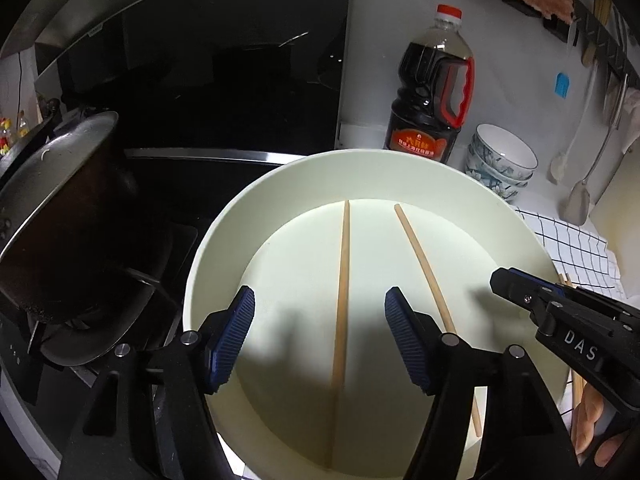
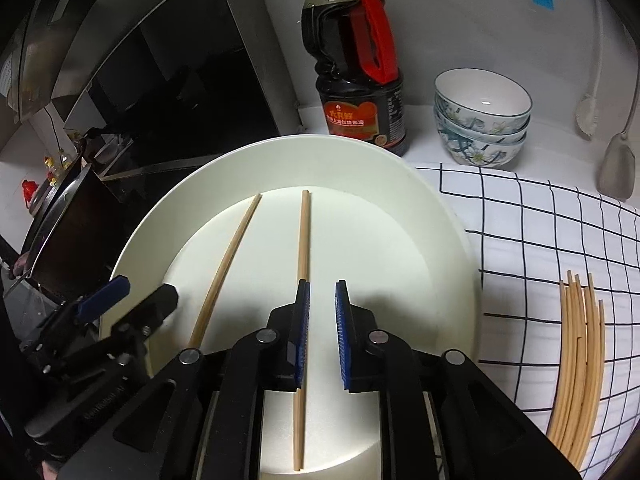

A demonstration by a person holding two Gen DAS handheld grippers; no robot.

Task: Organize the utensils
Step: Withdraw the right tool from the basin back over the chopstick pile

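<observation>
A big white bowl is seen in the middle of both views, on the bench by a checked cloth. Two chopsticks are laid inside it, side by side but apart: the left chopstick and the right chopstick. So two are put away already. A bunch of loose chopsticks is left on the cloth at the lower right of the right wrist view, so most of the job seems not done yet.

The left tool is held wide apart over a chopstick, and nothing is pressed. The right tool is opened just a little; the right chopstick lies by its left pad and does not look pinched.
</observation>
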